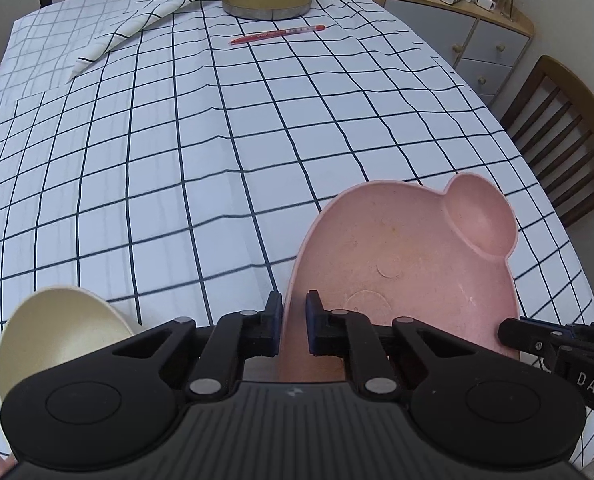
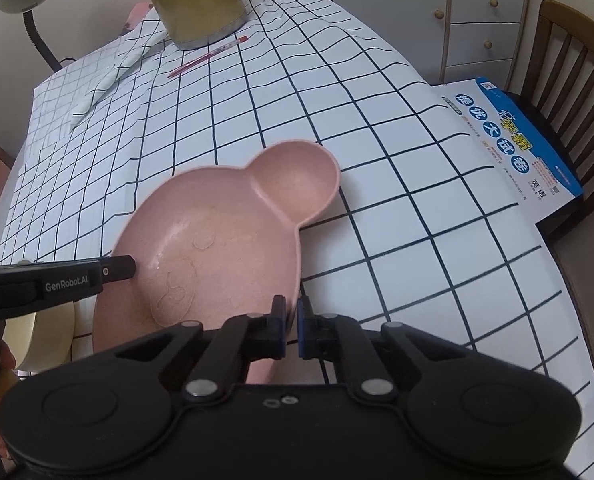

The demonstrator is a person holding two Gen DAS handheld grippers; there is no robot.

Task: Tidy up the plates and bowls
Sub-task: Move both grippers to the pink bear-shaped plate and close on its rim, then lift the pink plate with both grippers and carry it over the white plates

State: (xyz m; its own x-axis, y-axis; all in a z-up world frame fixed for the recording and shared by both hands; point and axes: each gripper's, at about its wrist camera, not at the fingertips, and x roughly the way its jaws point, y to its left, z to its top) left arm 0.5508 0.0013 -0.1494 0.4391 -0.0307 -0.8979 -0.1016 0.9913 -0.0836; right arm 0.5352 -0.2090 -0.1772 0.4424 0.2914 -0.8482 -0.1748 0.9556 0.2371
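2 tools — left tool [image 1: 293, 312], right tool [image 2: 291, 316] — clamp the pink plate's [image 2: 225, 232] rim; only the right view shows a blue booklet [image 2: 517, 140].

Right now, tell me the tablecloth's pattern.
The tablecloth is white with a dark grid; clearest in the right wrist view.
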